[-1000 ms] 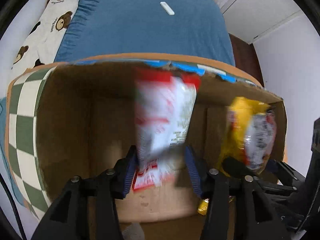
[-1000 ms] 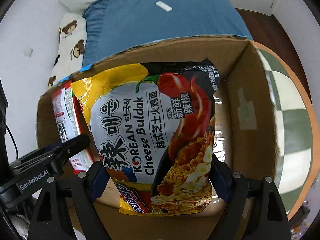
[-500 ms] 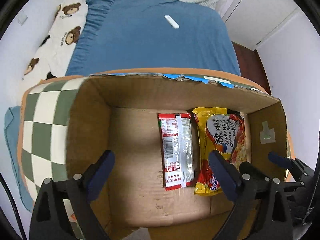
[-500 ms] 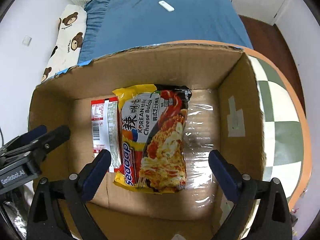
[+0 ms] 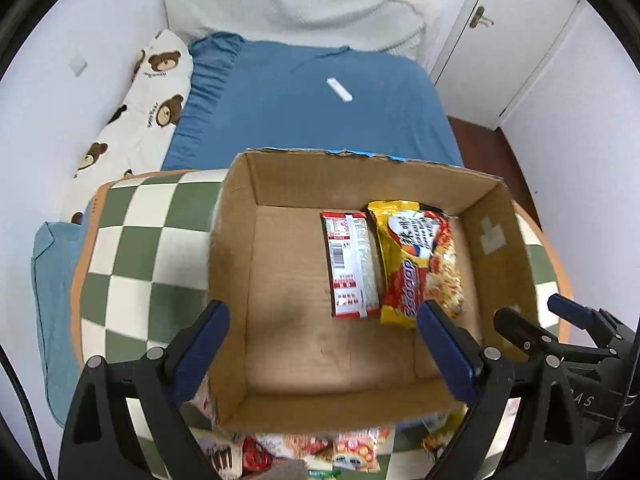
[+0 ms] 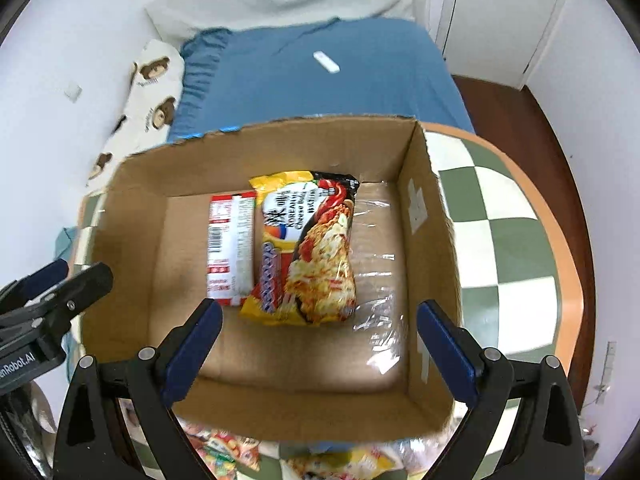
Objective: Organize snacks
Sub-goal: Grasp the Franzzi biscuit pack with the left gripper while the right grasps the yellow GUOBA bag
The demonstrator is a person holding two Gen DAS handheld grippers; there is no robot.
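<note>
Both tools (image 5: 322, 330) (image 6: 318, 330) wide, empty, above cardboard box (image 5: 234, 240); loose snack packets (image 5: 356, 450) before its near wall.

Both wrist cameras look steeply down from above the near edge of the cardboard box (image 5: 236, 264), fairly close. The left wrist view sits toward the box's left side, the right wrist view (image 6: 432, 248) toward its right. The 2 views share the box interior and the blue bed (image 5: 304, 116) beyond it.

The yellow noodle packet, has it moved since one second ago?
Yes. The yellow noodle packet went from between the right claw's fingers down to the cardboard box floor.
</note>
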